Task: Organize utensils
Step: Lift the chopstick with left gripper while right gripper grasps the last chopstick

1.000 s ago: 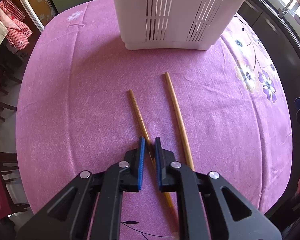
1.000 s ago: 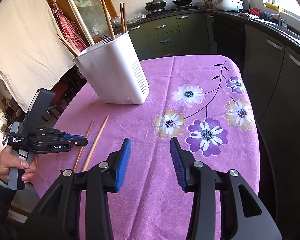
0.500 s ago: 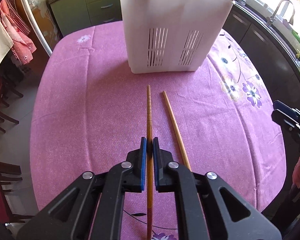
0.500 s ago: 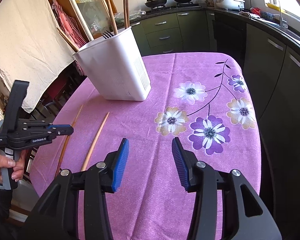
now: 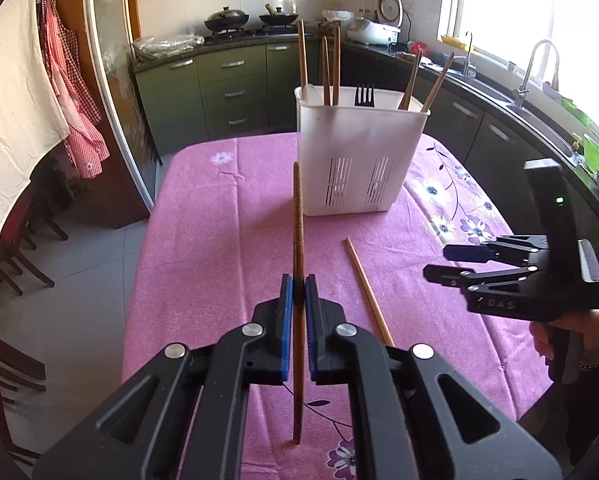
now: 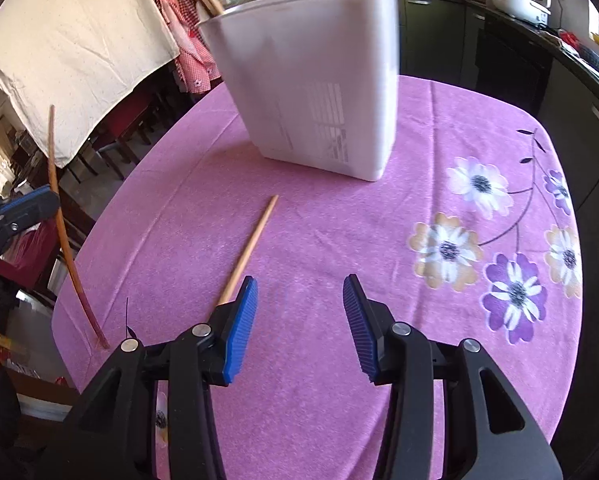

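Between left tool (image 5: pixel 295 296) pads — dark brown chopstick (image 5: pixel 297 216), slender, ridged tip.

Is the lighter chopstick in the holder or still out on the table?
Out: the lighter chopstick lies flat on the tablecloth, short of the white holder.

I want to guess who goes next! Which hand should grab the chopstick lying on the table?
Probably the right gripper: it is open and empty, with the pale chopstick beside it. The left gripper is shut on the dark chopstick.
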Tool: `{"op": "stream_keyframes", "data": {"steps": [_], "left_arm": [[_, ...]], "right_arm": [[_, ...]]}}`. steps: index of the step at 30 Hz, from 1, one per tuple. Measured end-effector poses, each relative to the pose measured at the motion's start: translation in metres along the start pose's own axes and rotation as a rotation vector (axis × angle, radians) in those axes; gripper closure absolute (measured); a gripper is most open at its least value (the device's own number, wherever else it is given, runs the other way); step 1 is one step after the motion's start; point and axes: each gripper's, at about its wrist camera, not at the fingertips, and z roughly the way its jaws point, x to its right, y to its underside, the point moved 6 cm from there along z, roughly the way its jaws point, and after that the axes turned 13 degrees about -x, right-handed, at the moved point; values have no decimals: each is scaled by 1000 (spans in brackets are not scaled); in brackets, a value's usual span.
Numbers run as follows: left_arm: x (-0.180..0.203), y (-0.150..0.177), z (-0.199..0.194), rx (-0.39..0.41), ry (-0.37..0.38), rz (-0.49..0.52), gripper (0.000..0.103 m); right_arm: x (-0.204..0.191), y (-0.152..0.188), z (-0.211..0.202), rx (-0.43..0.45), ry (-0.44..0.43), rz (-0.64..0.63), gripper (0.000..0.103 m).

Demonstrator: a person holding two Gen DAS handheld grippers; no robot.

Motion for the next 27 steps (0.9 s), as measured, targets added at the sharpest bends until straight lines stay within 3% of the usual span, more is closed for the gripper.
{"op": "stream_keyframes", "data": {"steps": [6, 14, 20, 26, 27], "left_arm": [[-13, 7, -17, 86, -25, -20, 97], [-23, 10, -19, 116, -18, -33, 97], [-24, 12, -19, 121, -8, -24, 97], [-25, 16, -19, 120, -1, -19, 97], [-26, 16, -20, 121, -1, -22, 97]], "right_arm": [[-38, -21, 34, -92, 1, -59, 58], [-50, -32, 63, -175, 56, -54, 58], [-63, -36, 73, -204, 104, -72, 53], [-61, -36, 75, -217, 162, -82, 77], [-61, -35, 74, -216, 158, -81, 89]]}}
